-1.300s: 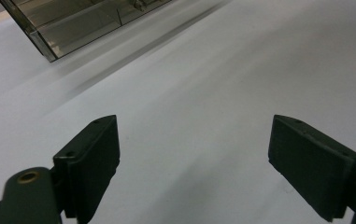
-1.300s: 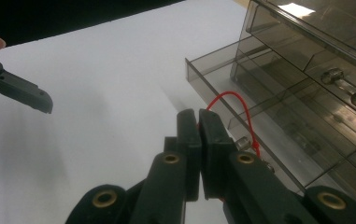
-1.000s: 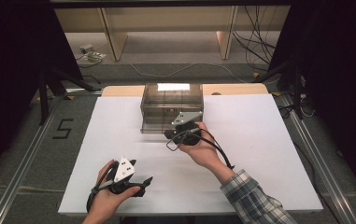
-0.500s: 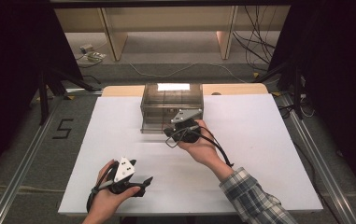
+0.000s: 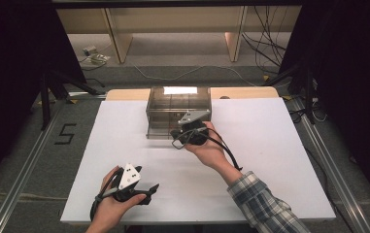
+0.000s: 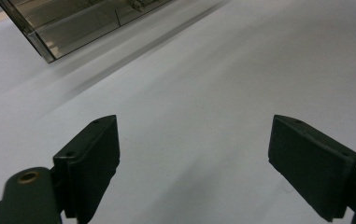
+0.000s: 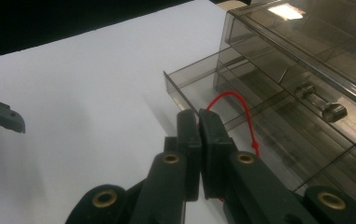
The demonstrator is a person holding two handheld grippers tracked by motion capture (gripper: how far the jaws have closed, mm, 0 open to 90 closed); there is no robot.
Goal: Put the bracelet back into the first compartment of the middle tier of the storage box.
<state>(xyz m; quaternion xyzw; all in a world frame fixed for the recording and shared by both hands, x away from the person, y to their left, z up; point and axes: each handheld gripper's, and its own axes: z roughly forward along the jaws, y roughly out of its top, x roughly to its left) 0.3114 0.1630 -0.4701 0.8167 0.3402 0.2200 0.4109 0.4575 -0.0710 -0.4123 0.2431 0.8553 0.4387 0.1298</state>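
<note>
A smoked clear drawer cabinet (image 5: 177,104) stands at the far middle of the white table (image 5: 275,145). In the right gripper view, one low drawer (image 7: 192,84) sticks out a little from the cabinet (image 7: 306,60). A red cord loop (image 7: 234,97) rises from that drawer's front. My right gripper (image 7: 199,122) is shut on the cord, jaws pressed together; from above, the right gripper (image 5: 176,132) sits at the cabinet's front. My left gripper (image 5: 149,192) rests near the table's front left edge. Its jaws (image 6: 194,154) stand wide apart over bare table, nothing between them.
Upper drawers of the cabinet hold small metal parts (image 7: 327,105). Grey floor with a taped "5" (image 5: 66,133) lies left of the table. Metal rails (image 5: 22,194) run along both sides. Cables (image 5: 270,43) lie on the floor behind.
The right gripper has crept slightly toward the cabinet. The left hand has kept still.
</note>
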